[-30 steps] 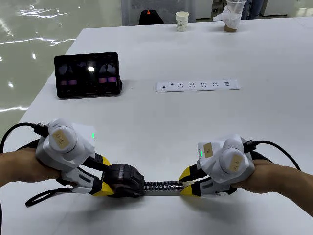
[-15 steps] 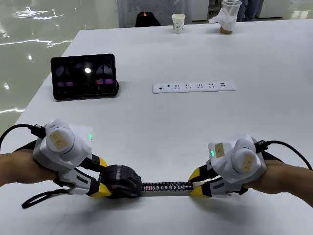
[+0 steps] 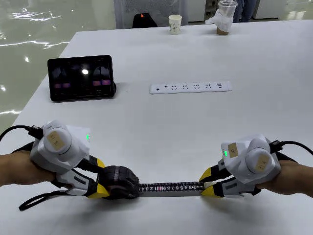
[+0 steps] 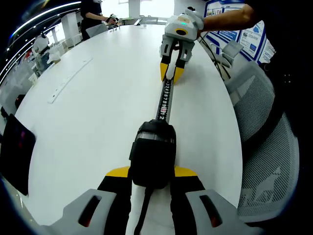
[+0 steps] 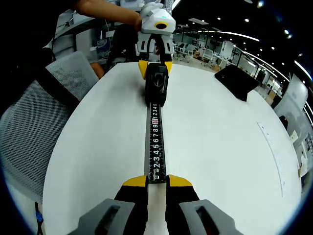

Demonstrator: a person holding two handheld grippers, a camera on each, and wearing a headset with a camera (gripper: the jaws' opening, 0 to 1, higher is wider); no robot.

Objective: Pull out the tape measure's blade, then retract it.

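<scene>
- White rectangular table (image 3: 195,122): fills most of the head view, and all the work sits at its near edge.
- Grey mesh office chair (image 4: 264,147): stands just off the table edge in the left gripper view. It is also visible in the right gripper view (image 5: 29,127).
- Black flat tablet with a dim lit screen (image 3: 80,77): stands propped at far left, well apart from the grippers.
- White multi-socket power strip (image 3: 190,87): lies flat mid-table, right of the tablet.
- Left gripper (image 3: 101,178): white body with yellow-tipped black jaws, held in a hand at near left. Its jaws are clamped on either side of the tape measure case, as its own view confirms (image 4: 152,171).
- Right gripper (image 3: 204,185): same build, held at near right. Its jaws are pinched together on the free end of the blade (image 5: 157,182).
- The two grippers face each other along one line, apart, and joined only by the blade.
- Black rubber-clad tape measure case (image 3: 120,182): sits on the table at the near edge, between the left jaws (image 4: 152,154).
- Dark blade with white numerals and red marks (image 3: 168,187): drawn out straight from the case to the right gripper. It runs low over the tabletop (image 5: 156,142).
- White paper cup (image 3: 174,23): stands upright at the far edge.
- Cup wrapped in clear plastic (image 3: 222,17): stands at the far edge, right of the paper cup.
</scene>
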